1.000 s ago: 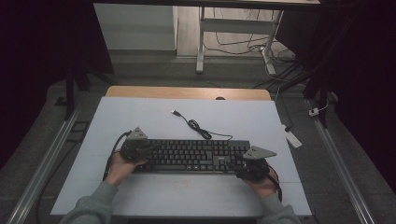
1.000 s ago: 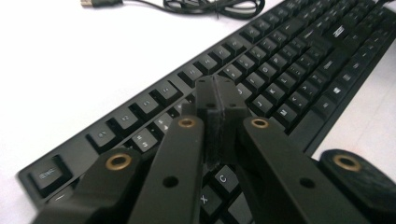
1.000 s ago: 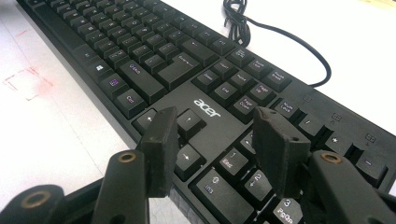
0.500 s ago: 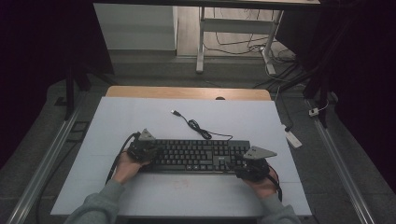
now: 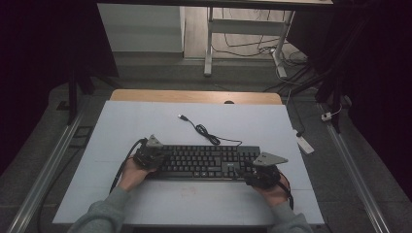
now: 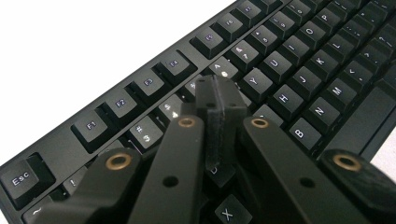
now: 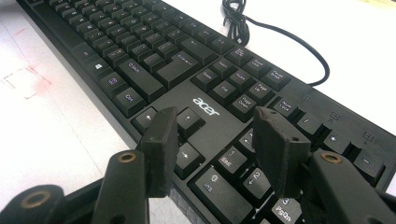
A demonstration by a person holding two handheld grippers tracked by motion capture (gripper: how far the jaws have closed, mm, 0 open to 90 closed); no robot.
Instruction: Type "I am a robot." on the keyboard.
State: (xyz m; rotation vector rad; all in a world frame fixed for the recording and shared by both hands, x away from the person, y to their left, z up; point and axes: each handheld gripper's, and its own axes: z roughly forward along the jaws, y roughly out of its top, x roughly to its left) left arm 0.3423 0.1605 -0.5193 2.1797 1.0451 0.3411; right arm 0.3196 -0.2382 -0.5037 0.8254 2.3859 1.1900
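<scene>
Lying flat near the table's (image 5: 145, 121) front edge, the keyboard (image 5: 204, 160) looks stiff, light and long, best taken by its two ends. The left gripper (image 6: 219, 109), jaws shut and empty, points at its number row; the right gripper (image 7: 215, 140), jaws apart, hovers over the arrow keys, its cable (image 5: 206, 133) trailing behind.

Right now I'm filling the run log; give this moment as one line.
left gripper: jaws shut over number row | right gripper: jaws open over arrow keys | Acer keyboard: flat on table
</scene>
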